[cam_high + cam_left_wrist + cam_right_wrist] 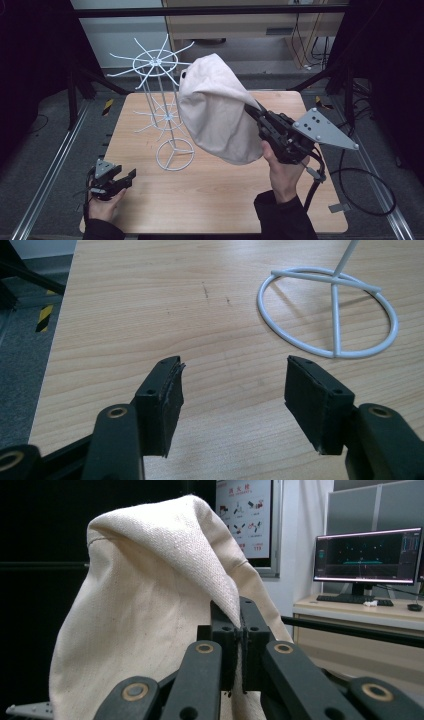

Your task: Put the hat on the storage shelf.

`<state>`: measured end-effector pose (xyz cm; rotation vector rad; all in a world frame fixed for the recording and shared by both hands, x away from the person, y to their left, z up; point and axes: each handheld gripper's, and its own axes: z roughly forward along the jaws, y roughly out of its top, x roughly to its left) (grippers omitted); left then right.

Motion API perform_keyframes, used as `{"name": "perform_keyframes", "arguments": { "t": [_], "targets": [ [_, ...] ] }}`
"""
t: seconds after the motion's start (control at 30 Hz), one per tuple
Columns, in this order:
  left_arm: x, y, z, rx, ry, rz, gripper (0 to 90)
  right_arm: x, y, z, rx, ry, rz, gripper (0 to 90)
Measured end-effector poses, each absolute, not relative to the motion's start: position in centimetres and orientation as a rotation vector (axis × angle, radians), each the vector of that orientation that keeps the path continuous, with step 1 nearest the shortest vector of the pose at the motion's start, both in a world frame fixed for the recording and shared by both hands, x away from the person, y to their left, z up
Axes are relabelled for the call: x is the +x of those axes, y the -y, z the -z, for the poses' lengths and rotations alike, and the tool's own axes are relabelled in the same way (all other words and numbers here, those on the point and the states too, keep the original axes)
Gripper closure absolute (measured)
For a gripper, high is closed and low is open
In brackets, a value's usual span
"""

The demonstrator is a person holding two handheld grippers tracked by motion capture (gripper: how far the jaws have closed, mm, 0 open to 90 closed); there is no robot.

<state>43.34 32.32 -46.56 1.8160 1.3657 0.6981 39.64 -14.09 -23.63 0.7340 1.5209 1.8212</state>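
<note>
The pale wooden worktop (210,200) sits in a dim room with dark frames on either side. In the high view your right gripper (257,114) is raised above it with a cream cloth cap (215,110) hanging from its fingers. The cap's crown leans toward the top spokes of the white wire hat stand (160,90), and the cloth may already touch one near its upper edge. To seat it well, lift the open underside clear of the spoke tips, bring the crown over a spoke end, lower until the cloth takes the weight, and only then let the fingers part. Your left gripper (125,177) rests low near the worktop's near-left corner, well apart from the stand's ring base (175,154).

In the left gripper view the fingers (162,400) stand wide apart with nothing between them, and the ring base (327,312) lies ahead and to their right. If the stand rocks, that base is what to steady.

In the right gripper view the fingers (222,625) are pressed together on a fold of the cap (150,605). The cloth hides the stand entirely here, so judge the approach from above. Whether the cap's opening faces the spokes is hard to make out, and its brim is not clear.
</note>
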Motion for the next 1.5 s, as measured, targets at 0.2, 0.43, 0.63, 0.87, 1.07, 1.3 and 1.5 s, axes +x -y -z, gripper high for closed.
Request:
{"name": "perform_keyframes", "arguments": {
  "t": [0.2, 0.43, 0.63, 0.87, 1.07, 1.3, 1.5],
  "targets": [
    [43.3, -32.4, 46.6, 1.817, -1.364, -0.699, 39.8, 40.3, 12.7, 22.8, 0.727, -1.513, -1.846, 88.5],
    [43.3, -32.4, 46.5, 1.816, -1.363, -0.698, 39.8, 41.3, 11.0, 22.6, 0.729, -1.535, -1.842, 88.4],
    [43.3, -32.4, 46.5, 1.816, -1.363, -0.698, 39.8, 42.0, 9.9, 23.0, 0.729, -1.55, -1.839, 88.4],
    [43.3, -32.4, 46.5, 1.822, -1.363, -0.697, 39.8, 42.0, 9.4, 23.8, 0.704, -1.573, -1.814, 88.3],
    [43.3, -32.4, 46.5, 1.826, -1.363, -0.695, 39.8, 42.2, 9.4, 24.8, 0.698, -1.603, -1.799, 88.0],
    [43.4, -32.3, 46.6, 1.818, -1.367, -0.694, 39.8, 42.8, 9.3, 26.2, 0.706, -1.676, -1.772, 87.3],
    [43.4, -32.3, 46.6, 1.821, -1.367, -0.694, 39.8, 43.2, 9.1, 26.9, 0.722, -1.714, -1.762, 86.3]
  ]
}}
